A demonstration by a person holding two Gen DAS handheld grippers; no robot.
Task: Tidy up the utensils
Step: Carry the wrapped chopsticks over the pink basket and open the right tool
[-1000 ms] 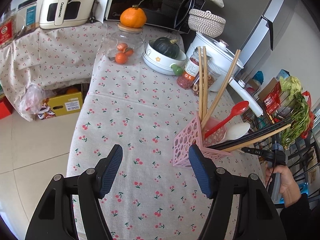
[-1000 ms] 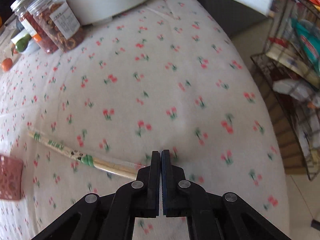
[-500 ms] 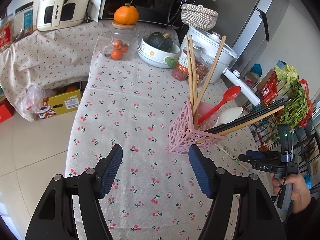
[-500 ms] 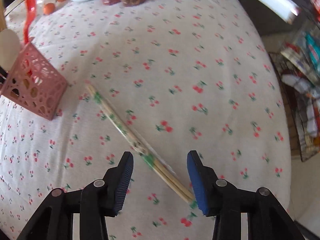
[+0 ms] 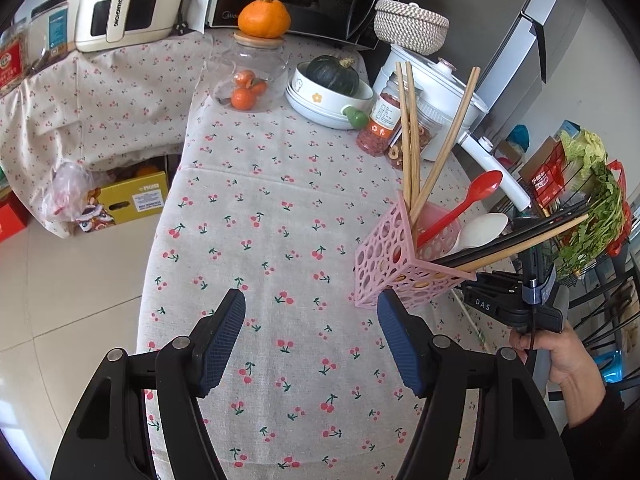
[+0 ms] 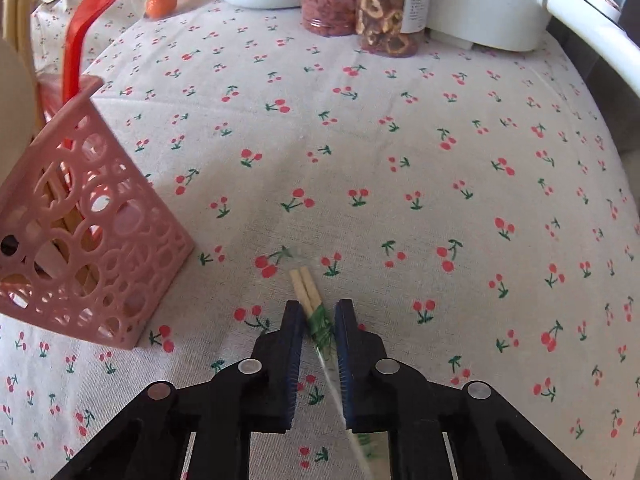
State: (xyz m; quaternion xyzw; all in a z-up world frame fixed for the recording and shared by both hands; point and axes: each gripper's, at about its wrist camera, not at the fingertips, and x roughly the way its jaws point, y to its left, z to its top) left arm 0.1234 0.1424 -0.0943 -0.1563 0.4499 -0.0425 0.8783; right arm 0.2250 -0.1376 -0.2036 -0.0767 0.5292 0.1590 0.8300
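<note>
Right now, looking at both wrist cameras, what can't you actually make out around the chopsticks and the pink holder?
- Wrapped chopsticks, right wrist view: the rear runs under the right tongs and blurs toward the bottom edge.
- Same pair, left wrist view: mostly hidden behind the pink holder and the right tongs' body.
- Pink holder, right wrist view: cut off by the left edge.
- Jar label, right wrist view: print too small to read.

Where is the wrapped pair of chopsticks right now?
In the right wrist view, the wrapped pair of chopsticks lies on the cherry-print tablecloth between the jaws of the right gripper, just right of the pink basket.
</note>
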